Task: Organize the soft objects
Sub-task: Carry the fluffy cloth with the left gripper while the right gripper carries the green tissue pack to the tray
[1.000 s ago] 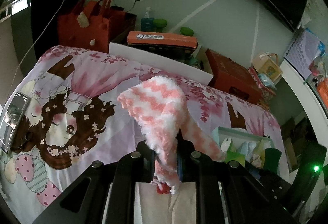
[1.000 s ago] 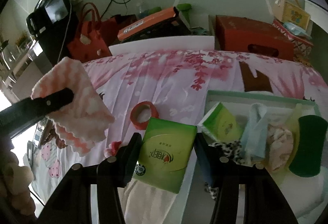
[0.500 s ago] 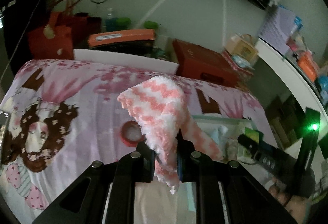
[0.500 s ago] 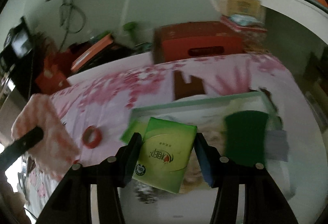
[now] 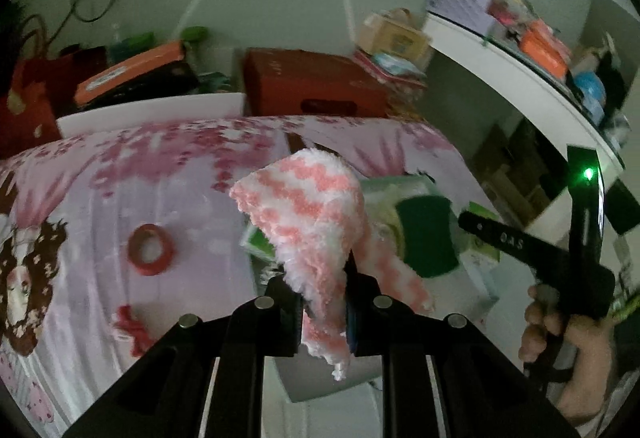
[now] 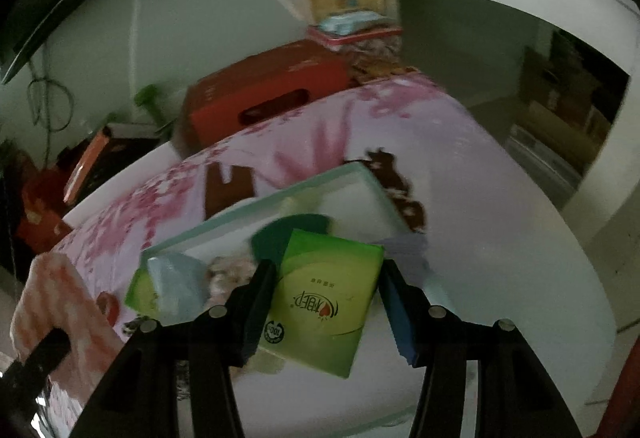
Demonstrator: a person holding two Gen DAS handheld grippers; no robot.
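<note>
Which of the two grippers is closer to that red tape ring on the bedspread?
Left. The left gripper, shut on a pink cloth, is over the bedspread just beside the tape ring. The right gripper, holding a green tissue pack, is over the tray, farther off.

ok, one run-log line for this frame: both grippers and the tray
left gripper: shut on pink-white cloth | right gripper: shut on green tissue pack | tray: on bedspread, partly filled

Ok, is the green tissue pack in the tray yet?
Not yet: the green tissue pack sits clamped in the right tool, above the pale-rimmed tray.
</note>
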